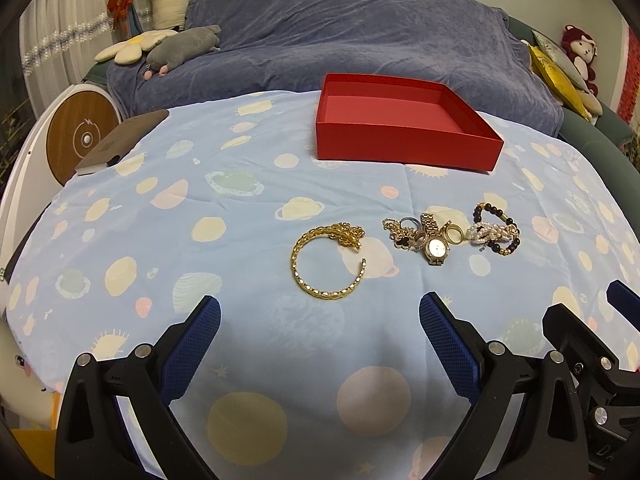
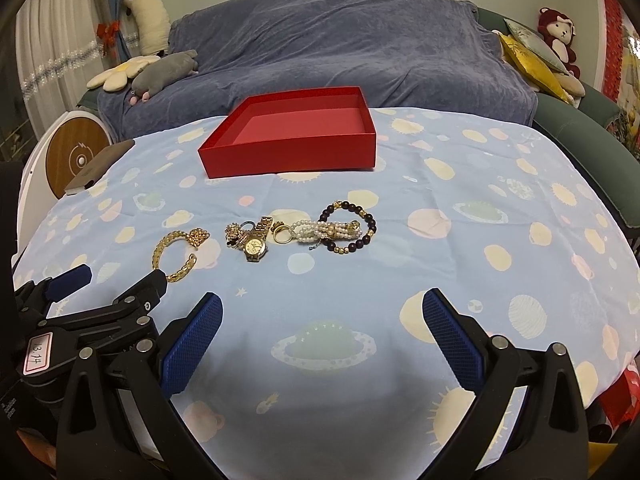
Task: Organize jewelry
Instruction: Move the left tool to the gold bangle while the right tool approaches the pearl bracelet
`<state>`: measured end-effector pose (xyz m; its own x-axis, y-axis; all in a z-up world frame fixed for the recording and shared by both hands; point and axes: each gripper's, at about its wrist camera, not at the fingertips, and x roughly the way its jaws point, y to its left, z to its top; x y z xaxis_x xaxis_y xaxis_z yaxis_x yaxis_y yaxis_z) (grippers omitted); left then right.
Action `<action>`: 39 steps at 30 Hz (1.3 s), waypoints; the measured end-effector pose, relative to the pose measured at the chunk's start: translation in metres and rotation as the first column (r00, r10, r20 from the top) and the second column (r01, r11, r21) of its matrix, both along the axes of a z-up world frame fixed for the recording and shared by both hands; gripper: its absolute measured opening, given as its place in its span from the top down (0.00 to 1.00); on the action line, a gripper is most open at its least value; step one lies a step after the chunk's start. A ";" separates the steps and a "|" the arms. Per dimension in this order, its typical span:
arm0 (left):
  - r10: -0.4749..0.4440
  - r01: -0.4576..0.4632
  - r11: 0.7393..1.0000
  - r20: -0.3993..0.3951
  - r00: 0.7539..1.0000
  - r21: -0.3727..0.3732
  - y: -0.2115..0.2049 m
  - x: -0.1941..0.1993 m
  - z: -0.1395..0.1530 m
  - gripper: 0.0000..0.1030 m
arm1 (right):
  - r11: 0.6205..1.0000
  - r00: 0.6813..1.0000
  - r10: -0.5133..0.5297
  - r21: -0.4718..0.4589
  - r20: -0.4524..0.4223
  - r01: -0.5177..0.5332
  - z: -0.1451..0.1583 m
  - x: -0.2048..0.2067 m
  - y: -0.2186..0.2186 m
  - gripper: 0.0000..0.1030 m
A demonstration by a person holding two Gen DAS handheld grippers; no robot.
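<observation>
One red box (image 1: 404, 142) sits toward the desk's far edge; one gold bangle (image 1: 326, 260), one gold watch (image 1: 435, 246), two beaded bracelets (image 2: 347, 227) lie mid-desk; both grippers' jaws apart, empty

You are working in a home, in a living room. A sofa (image 1: 360, 40) is sitting behind the tabletop (image 1: 200, 208), wearing a blue blanket. Soft toys (image 1: 182, 46) are lying on it, and a curtain (image 1: 60, 40) is hanging by the window.
</observation>
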<state>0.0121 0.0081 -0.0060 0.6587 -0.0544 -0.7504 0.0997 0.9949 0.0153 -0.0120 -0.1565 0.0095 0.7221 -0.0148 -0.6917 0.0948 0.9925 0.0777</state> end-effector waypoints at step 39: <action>-0.075 0.075 0.997 -0.072 0.995 -0.005 0.001 0.058 -0.046 0.22 | 0.993 0.995 0.009 0.122 -0.102 0.004 -0.034 0.047 -0.013 0.05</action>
<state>0.0701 0.0086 -0.0515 0.5971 -0.1032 -0.7955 0.1745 0.9847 0.0032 0.0347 -0.1693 -0.0242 0.6475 0.0756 -0.7583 0.1059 0.9765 0.1878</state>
